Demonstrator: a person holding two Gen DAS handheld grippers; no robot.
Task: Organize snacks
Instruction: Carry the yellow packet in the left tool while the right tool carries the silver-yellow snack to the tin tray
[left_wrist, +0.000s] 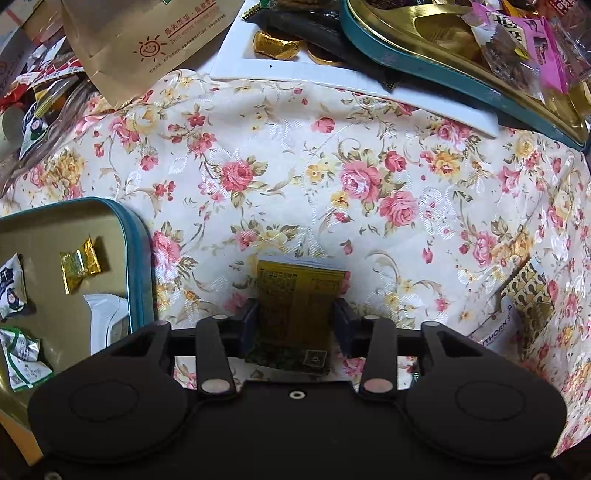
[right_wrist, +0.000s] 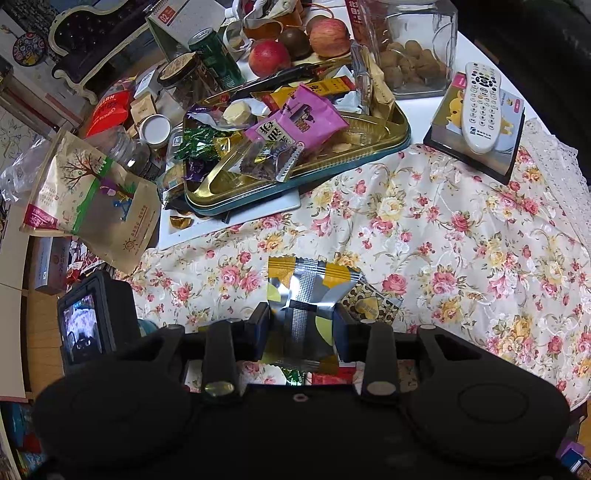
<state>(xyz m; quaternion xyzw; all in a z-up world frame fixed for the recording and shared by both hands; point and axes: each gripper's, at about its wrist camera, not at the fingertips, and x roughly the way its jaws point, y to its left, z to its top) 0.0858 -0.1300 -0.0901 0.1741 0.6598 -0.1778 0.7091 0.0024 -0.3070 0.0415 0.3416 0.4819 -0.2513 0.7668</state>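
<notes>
Snack packets in both grippers: left gripper fingers loosely flank a gold sachet above the floral tabletop — it may drop short of the teal tin; right gripper clamps a silver-yellow packet — a crush risk.

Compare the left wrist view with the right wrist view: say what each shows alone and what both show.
Only the left wrist view shows a teal tin with a few wrapped sweets inside, and a yellow packet between the left gripper fingers.

Only the right wrist view shows apples, a glass jar, a remote control, and a silver packet pinched in the right gripper.

Both show the floral tablecloth, the gold tray heaped with snacks, and the brown paper bag.
</notes>
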